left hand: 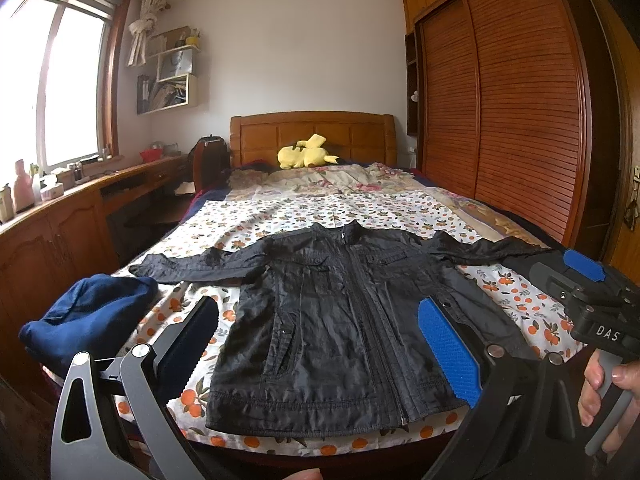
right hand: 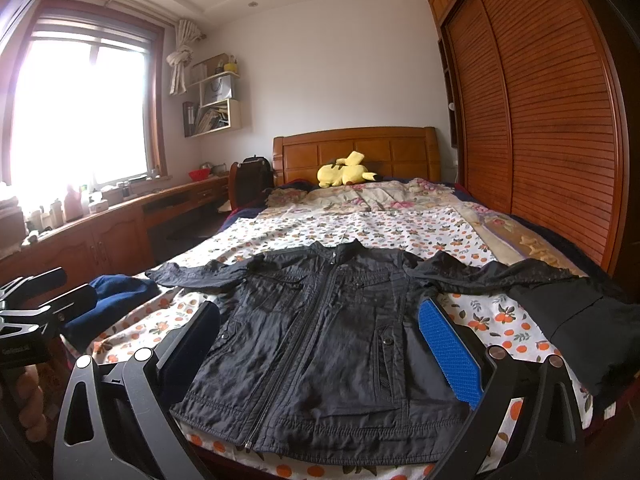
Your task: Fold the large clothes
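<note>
A black zip-up jacket lies flat and face up at the foot of the bed, sleeves spread out to both sides; it also shows in the right wrist view. My left gripper is open and empty, held above the jacket's hem. My right gripper is open and empty too, above the hem. The right gripper shows at the right edge of the left wrist view, and the left gripper at the left edge of the right wrist view.
A bunched navy garment lies at the bed's left front corner. Another black garment lies at the right edge. The bedsheet has an orange-fruit print. A yellow plush toy sits by the headboard. A wardrobe stands right, a desk left.
</note>
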A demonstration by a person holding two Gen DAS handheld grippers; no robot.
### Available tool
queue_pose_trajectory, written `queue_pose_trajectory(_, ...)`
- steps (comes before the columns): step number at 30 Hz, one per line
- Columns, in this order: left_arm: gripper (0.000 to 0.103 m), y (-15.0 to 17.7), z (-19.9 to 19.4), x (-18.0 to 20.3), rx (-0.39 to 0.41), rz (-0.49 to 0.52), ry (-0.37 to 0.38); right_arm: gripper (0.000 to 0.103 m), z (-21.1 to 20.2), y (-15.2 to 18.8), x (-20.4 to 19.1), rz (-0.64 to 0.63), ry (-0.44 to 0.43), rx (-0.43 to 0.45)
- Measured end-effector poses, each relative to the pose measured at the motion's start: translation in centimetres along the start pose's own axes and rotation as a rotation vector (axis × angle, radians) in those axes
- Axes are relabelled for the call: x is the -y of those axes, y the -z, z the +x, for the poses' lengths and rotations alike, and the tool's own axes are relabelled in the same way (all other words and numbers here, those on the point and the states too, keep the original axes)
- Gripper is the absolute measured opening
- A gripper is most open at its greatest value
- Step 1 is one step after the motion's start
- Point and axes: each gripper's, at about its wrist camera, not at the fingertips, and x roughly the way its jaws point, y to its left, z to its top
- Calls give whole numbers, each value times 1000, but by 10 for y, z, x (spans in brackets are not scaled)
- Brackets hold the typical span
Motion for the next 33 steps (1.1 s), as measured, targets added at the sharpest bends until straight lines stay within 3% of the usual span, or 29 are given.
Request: queue_pose_trajectory(33,101,5,4,-5,13,3,1,96,1,0,-1,1,-1,4)
